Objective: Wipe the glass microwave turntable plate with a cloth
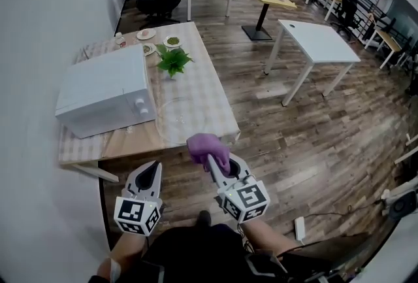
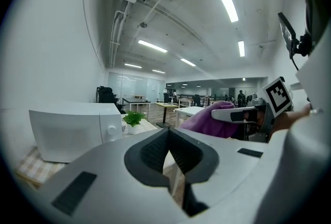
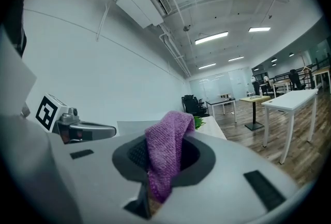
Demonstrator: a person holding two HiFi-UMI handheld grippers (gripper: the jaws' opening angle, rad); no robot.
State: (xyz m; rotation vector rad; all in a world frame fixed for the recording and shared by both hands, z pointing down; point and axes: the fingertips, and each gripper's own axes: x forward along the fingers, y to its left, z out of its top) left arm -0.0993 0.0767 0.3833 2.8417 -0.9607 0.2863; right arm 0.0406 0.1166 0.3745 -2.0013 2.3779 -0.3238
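The clear glass turntable plate [image 1: 182, 120] lies flat on the table's checkered cloth, just right of the white microwave [image 1: 104, 91]. My right gripper [image 1: 213, 161] is shut on a purple cloth [image 1: 208, 146] that bunches up over its tip; in the right gripper view the cloth [image 3: 165, 151] hangs folded between the jaws. It hovers off the table's near edge, short of the plate. My left gripper [image 1: 151, 170] is beside it on the left, shut with nothing in it, its jaws meeting in the left gripper view [image 2: 168, 135].
A potted green plant [image 1: 173, 60] stands behind the plate, with small dishes [image 1: 146, 34] at the table's far end. The microwave door is closed. White and yellow tables [image 1: 317, 40] and black office chairs stand further off on the wooden floor.
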